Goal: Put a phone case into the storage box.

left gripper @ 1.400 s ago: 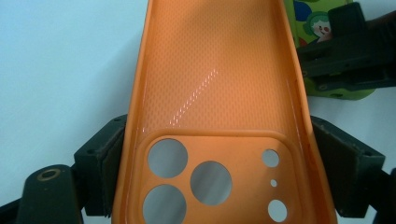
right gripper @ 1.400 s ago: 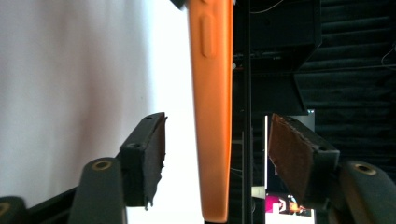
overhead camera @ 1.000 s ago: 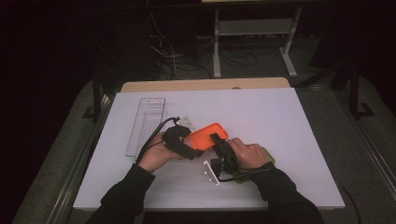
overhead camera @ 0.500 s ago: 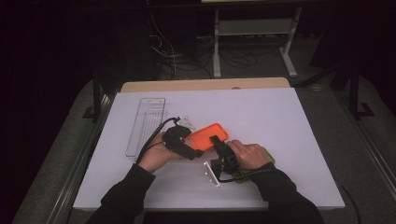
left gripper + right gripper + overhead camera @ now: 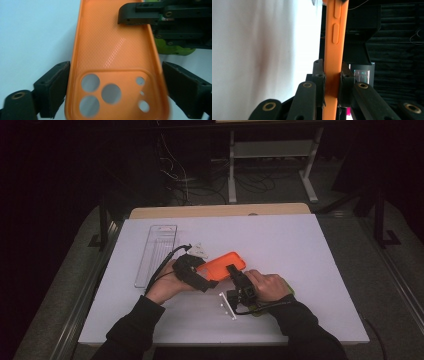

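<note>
Holding orange phone case (image 5: 112, 50), light, flexible, slick: we clamp right tool (image 5: 332, 85) on its side wall, left tool (image 5: 115, 92) apart astride.

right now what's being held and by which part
The right gripper pinches the orange phone case by its side edge; the left gripper straddles its camera end, open.
</note>
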`<state>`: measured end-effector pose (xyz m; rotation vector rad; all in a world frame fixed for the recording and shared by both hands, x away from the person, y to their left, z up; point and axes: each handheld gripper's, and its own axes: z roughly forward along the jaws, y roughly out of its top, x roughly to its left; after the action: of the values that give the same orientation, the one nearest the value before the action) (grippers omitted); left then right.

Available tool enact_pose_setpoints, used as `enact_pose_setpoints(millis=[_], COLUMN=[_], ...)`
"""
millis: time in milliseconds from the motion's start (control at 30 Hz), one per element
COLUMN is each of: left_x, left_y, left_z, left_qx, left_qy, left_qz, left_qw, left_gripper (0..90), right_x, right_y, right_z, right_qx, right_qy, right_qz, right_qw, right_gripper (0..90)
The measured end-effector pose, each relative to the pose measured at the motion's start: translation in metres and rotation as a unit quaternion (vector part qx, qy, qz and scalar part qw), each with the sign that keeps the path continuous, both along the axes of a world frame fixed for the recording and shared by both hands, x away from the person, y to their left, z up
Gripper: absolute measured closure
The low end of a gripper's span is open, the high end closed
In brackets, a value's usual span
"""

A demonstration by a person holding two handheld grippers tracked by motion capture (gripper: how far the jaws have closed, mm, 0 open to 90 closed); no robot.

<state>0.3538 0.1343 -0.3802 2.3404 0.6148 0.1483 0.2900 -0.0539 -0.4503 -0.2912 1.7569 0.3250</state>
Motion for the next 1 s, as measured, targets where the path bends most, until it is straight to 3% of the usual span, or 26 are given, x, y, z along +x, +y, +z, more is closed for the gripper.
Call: enact_pose_setpoints(millis=[67, 100, 300, 367, 500, 600, 667, 767, 933, 1000], left_x=[-0.001, 0.000, 0.000, -0.002, -0.002, -0.002, -0.003, -0.001, 0.000, 0.000], left_y=[0.001, 0.003, 0.007, 0.007, 0.010, 0.011, 0.011, 0.014, 0.015, 0.015], left_z=[0.000, 0.001, 0.002, 0.001, 0.001, 0.000, -0.001, -0.001, 0.000, -0.001], left_qx=[-0.008, 0.002, -0.001, -0.012, -0.002, 0.001, -0.004, 0.009, 0.011, 0.010], left_qy=[0.002, -0.002, -0.001, 0.000, -0.002, 0.000, 0.002, -0.008, -0.010, -0.007], left_qz=[0.002, -0.004, -0.008, -0.002, -0.010, -0.011, -0.008, -0.016, -0.011, -0.009], left_qw=[1.0000, 1.0000, 1.0000, 0.9999, 0.9999, 0.9999, 1.0000, 0.9998, 0.9998, 0.9999], left_gripper=[7.7, 6.8, 1.5, 1.4, 0.0, 0.0, 0.0, 0.0, 0.0, 0.0], right_x=[0.001, 0.002, 0.004, 0.004, 0.004, 0.004, 0.005, 0.005, 0.008, 0.008], right_y=[-0.002, -0.003, -0.011, -0.015, -0.021, -0.026, -0.027, -0.029, -0.031, -0.032], right_z=[0.001, 0.001, 0.005, 0.006, 0.008, 0.010, 0.011, 0.013, 0.013, 0.015], right_qx=[0.000, 0.002, 0.008, 0.011, 0.021, 0.014, 0.022, 0.034, 0.046, 0.058], right_qy=[0.001, 0.003, 0.008, 0.009, 0.017, 0.027, 0.027, 0.042, 0.046, 0.064], right_qz=[-0.002, -0.005, -0.018, -0.023, -0.032, -0.037, -0.039, -0.044, -0.042, -0.050], right_qw=[1.0000, 1.0000, 0.9998, 0.9996, 0.9991, 0.9989, 0.9986, 0.9976, 0.9970, 0.9950], right_gripper=[77.8, 77.8, 77.9, 77.9, 77.9, 78.0, 78.0, 78.0, 77.9, 77.9])
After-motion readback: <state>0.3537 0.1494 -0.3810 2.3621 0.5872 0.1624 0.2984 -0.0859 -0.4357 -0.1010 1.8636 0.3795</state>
